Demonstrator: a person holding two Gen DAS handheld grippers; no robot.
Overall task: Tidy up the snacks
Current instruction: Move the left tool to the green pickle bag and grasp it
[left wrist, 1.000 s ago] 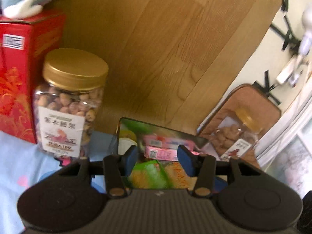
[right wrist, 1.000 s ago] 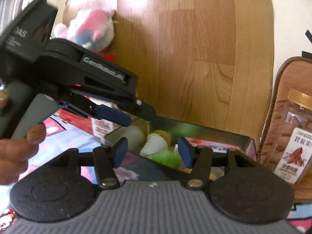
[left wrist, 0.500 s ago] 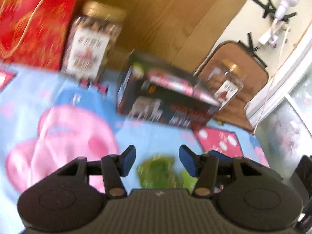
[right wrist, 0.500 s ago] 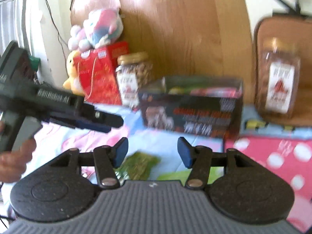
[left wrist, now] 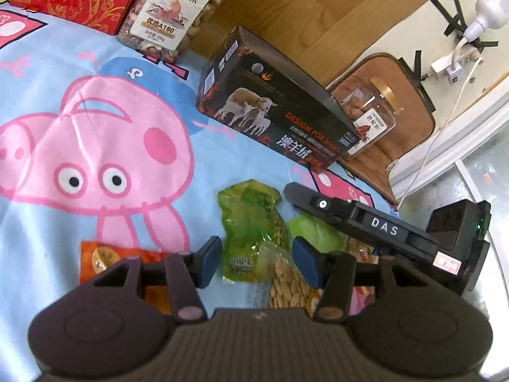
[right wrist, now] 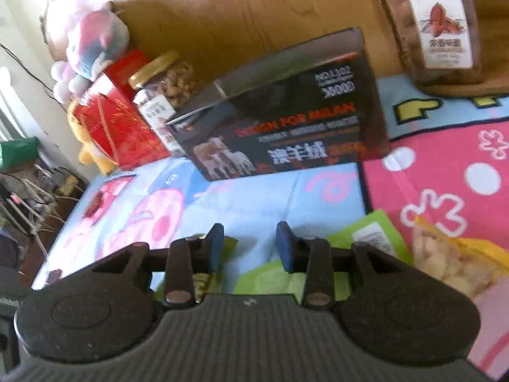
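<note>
Both my left claw [left wrist: 256, 259] and right claw [right wrist: 249, 243] gape empty above a blue pig-print cloth [left wrist: 95, 127] below a wood-panelled wall [left wrist: 302, 9].

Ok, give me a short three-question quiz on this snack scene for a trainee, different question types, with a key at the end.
1. True or false: the left gripper is shut on the green snack packet.
2. Multiple choice: the black carton with sheep on it stands between
A) two clear nut jars
B) two plush toys
C) two red gift boxes
3. Fill in: the snack packets lie on a cartoon ____ cloth.

Key
1. False: its jaws stand apart, open over the packet.
2. A: the cashew jar on one side, the pecan jar on the other.
3. pig
</note>
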